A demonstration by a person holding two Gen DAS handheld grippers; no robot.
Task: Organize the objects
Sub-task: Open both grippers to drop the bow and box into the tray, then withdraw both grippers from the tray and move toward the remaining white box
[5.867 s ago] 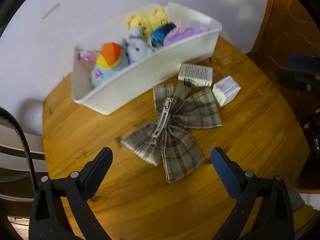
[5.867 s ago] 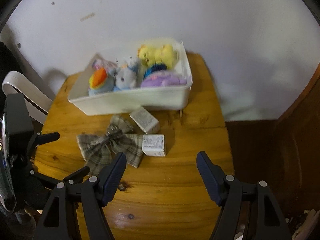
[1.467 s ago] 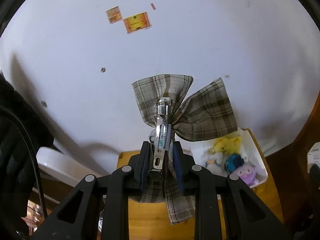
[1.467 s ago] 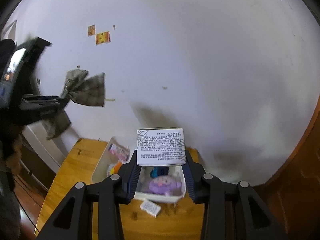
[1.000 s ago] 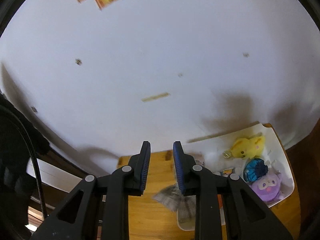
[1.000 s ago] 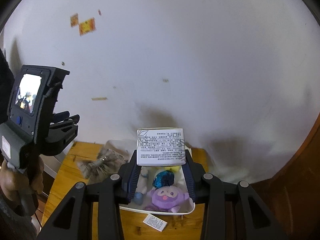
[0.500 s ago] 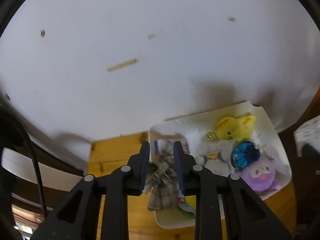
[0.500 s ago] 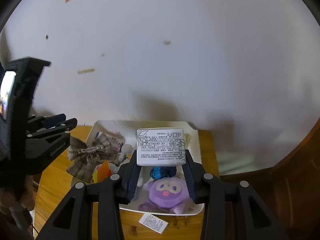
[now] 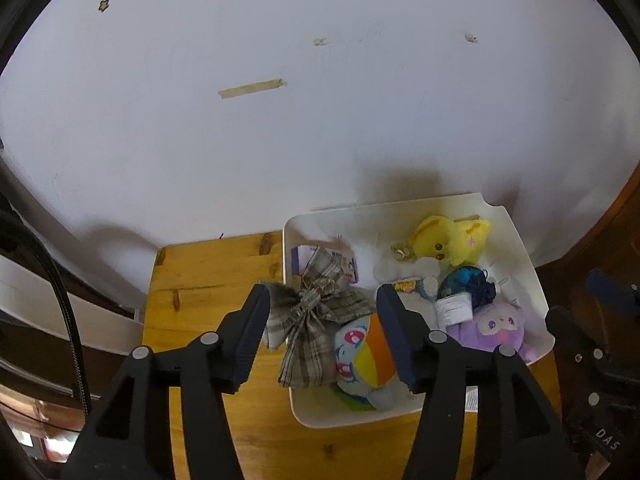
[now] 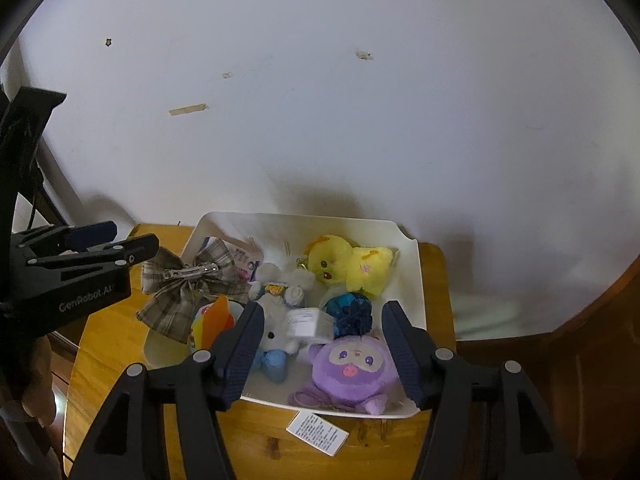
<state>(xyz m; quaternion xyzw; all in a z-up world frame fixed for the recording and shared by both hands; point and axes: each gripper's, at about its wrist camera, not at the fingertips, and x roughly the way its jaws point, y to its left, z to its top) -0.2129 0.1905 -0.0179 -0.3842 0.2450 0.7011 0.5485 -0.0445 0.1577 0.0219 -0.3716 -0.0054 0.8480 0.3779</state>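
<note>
L gripper [image 9: 320, 332]: jaws just opened, pads clear of plaid hair bow [image 9: 310, 320], which droops over left rim of white bin [image 9: 516, 240]. Bow light, floppy; best hold = metal clip [image 10: 196, 270] at knot.
R gripper [image 10: 322, 346]: jaws just opened, small white carton [image 10: 306, 322] loose among plush toys. Carton light, stiff, crushable; grip flat sides. Print unreadable. L gripper body reads "GenRobot.AI". Second carton [image 10: 318, 432] on table [image 10: 256, 448] beside bin.
</note>
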